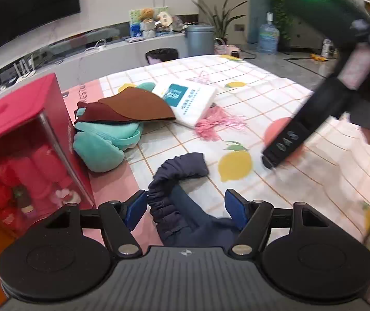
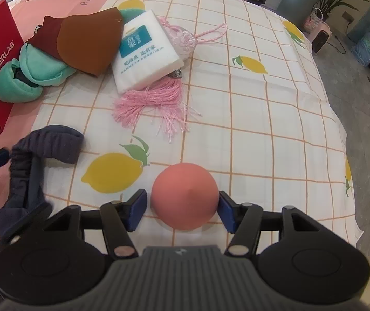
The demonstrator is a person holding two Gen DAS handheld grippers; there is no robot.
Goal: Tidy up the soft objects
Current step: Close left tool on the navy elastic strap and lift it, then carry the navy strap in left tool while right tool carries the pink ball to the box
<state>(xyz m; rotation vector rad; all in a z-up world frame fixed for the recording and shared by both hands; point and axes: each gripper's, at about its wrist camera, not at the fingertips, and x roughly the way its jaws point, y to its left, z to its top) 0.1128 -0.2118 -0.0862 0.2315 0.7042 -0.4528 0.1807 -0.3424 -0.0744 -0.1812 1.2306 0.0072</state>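
1. The tabletop [image 2: 262, 108] is draped in a checked cloth printed with lemons; a pink strip runs along the left side, and its far edge is cut off by both views.
2. A red box [image 1: 21, 140] stands left of the left tongs, with a clear front window; the red contents behind it are hard to make out, and its near part is cut off by the frame.
3. Ahead-left of both tongs lies a heap: teal plush [image 2: 32, 77], half buried under a brown mask [image 2: 89, 44] that overlaps a dark red one, only a corner of which shows.
4. A white tissue pack [image 2: 146, 51] leans on the heap and hides the middle of a pink tassel [image 2: 148, 103], whose stringy fringe spreads out toward the right tongs.
5. The left tongs [image 1: 186, 208] stand wide apart over a navy ruched cloth [image 1: 174, 181]; the left pad touches its gathered edge, the right pad stands clear, and its near end is hidden beneath the tool body.
6. The right tongs [image 2: 182, 207] are open around a smooth, matte pink sponge [image 2: 183, 195], rounded and slightly pointed; the right pad sits at its side, the left pad just off it.
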